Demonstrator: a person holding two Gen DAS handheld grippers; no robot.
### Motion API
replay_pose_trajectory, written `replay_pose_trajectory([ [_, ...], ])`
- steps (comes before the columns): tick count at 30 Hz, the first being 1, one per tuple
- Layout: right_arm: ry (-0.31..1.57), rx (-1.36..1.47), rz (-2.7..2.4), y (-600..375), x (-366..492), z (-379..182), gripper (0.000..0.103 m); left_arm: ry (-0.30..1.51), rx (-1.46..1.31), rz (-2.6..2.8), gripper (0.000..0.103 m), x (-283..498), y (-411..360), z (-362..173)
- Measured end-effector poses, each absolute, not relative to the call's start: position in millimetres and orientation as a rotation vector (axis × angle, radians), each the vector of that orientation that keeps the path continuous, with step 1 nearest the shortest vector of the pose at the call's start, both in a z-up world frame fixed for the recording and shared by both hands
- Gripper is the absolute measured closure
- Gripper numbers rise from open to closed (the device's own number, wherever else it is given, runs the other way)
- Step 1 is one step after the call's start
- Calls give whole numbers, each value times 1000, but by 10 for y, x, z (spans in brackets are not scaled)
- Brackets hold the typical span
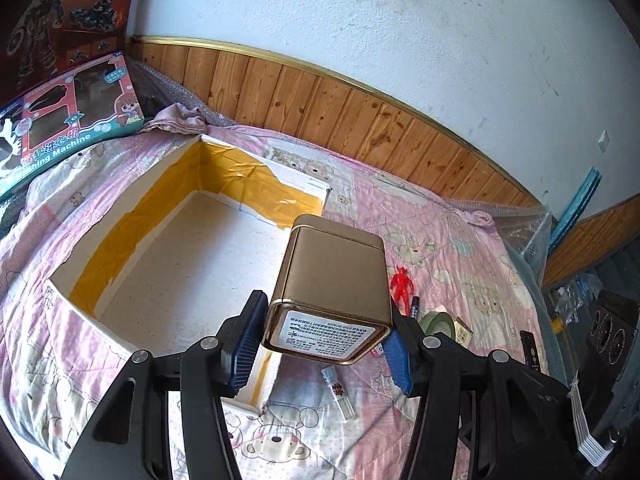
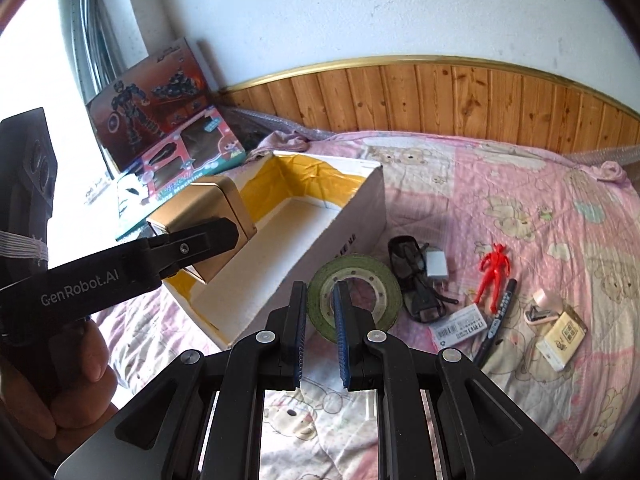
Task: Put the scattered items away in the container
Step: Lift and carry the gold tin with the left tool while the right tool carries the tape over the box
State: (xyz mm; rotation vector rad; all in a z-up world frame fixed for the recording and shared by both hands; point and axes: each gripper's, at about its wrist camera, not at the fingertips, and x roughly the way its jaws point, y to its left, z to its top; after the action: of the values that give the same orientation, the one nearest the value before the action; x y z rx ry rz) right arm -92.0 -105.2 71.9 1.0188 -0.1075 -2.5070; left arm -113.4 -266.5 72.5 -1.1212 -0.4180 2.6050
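Observation:
My left gripper [image 1: 320, 344] is shut on a gold square tin [image 1: 336, 276], held tilted above the near right corner of the white box [image 1: 168, 280] lined with yellow tape. From the right wrist view, the tin [image 2: 204, 216] hangs over the box [image 2: 344, 224], clamped by a left finger [image 2: 208, 240]. My right gripper [image 2: 320, 320] is shut on the near wall of a green tape roll [image 2: 360, 292] beside the box. Scattered on the quilt lie black glasses [image 2: 416, 280], a white charger [image 2: 436, 266], a red figure [image 2: 494, 270], a black pen [image 2: 500, 316] and a clear vial [image 1: 340, 392].
Toy boxes [image 2: 160, 108] lean against the wall left of the white box. A small yellow carton [image 2: 562, 334], a pink item [image 2: 540, 306] and a white labelled packet [image 2: 460, 326] lie at the right. A black speaker [image 1: 608, 332] stands off the bed. A person's hand [image 2: 80, 364] holds the left gripper.

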Motion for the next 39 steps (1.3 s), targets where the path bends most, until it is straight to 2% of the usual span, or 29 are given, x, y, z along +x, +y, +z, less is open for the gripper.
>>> replay_pose_trajectory([
  [19,17,986,-2395,-1781,-1368,844,89,-502,-1161,2711,47,-1345,-3351,705],
  [39,144,1091,-2292,-2175,-2128,569,89,-412,-1349,2734,47,-1896,-3524,330],
])
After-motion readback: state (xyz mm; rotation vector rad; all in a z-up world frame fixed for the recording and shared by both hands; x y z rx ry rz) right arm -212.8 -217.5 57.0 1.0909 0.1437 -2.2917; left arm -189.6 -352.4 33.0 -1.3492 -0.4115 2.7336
